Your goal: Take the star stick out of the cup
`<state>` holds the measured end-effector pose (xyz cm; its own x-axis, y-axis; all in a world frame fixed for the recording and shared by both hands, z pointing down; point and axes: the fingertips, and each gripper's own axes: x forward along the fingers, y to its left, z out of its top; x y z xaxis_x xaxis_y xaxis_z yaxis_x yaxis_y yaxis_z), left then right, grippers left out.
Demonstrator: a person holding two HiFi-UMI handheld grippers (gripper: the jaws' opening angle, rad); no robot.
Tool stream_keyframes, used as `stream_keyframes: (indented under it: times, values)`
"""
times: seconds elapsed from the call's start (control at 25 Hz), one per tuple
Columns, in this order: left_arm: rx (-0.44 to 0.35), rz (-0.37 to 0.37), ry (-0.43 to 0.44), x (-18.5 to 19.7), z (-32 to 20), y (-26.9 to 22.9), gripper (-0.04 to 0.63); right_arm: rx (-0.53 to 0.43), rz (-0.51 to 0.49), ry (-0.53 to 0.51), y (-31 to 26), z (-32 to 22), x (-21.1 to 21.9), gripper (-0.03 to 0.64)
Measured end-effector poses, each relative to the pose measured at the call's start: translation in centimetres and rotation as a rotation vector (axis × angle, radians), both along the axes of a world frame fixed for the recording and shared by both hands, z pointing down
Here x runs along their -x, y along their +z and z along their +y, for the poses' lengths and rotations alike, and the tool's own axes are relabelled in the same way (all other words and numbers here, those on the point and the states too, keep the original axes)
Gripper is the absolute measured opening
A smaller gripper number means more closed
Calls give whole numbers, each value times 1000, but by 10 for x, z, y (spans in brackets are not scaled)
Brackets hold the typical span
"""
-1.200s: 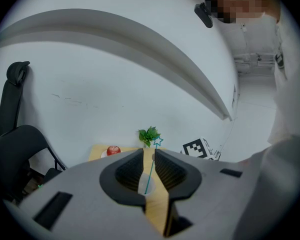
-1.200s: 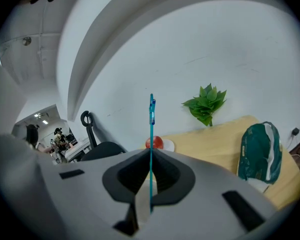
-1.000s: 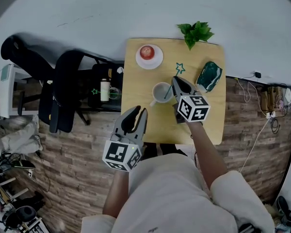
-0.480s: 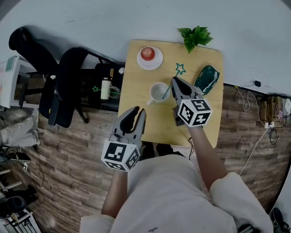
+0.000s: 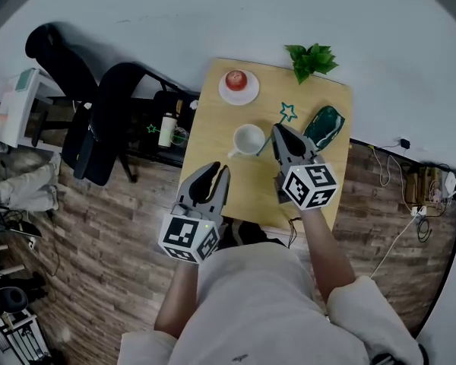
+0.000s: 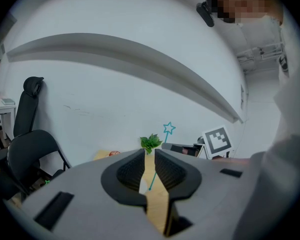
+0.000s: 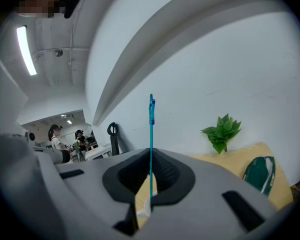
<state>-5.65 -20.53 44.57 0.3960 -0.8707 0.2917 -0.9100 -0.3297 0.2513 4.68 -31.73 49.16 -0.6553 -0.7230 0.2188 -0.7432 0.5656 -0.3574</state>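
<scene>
The right gripper (image 7: 150, 156) is hovering over the wooden worktop (image 5: 213, 128) at about 3 o'clock from the white cup (image 5: 249, 139). Its fingers are clenching the thin shaft of the teal star stick (image 7: 151, 129). In the right gripper view the stick is standing upright between the fingers, with its star edge-on at the top. In the head view the star is showing at about 2 o'clock from the cup. The stick's lower end is lying at the cup's 4 o'clock rim, and whether it is clear of the rim cannot be told.

The left gripper (image 5: 216, 172) is hanging at about 7 o'clock from the cup, apart from it. Its fingers are standing slightly parted and are grasping nothing.

A plate (image 5: 251, 93) carrying a red apple (image 5: 236, 79) is sitting at 12 o'clock from the cup. A leafy plant (image 5: 311, 58) is sitting at the 1 o'clock corner, and a dark green object (image 5: 324, 122) is lying at 3 o'clock.
</scene>
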Motion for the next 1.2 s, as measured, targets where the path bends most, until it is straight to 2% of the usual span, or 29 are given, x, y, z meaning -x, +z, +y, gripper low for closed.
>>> stream_keyframes:
  times: [0.52, 0.8, 1.2]
  values:
    - [-6, -36, 24, -1, 3, -1, 58, -91, 32, -71, -34, 34, 8, 8]
    - [-18, -28, 70, 5, 17, -2, 58, -108, 56, -64, -42, 63, 16, 8]
    - [-50, -5, 139, 31, 60, -18, 42, -134, 81, -31, -71, 135, 41, 8]
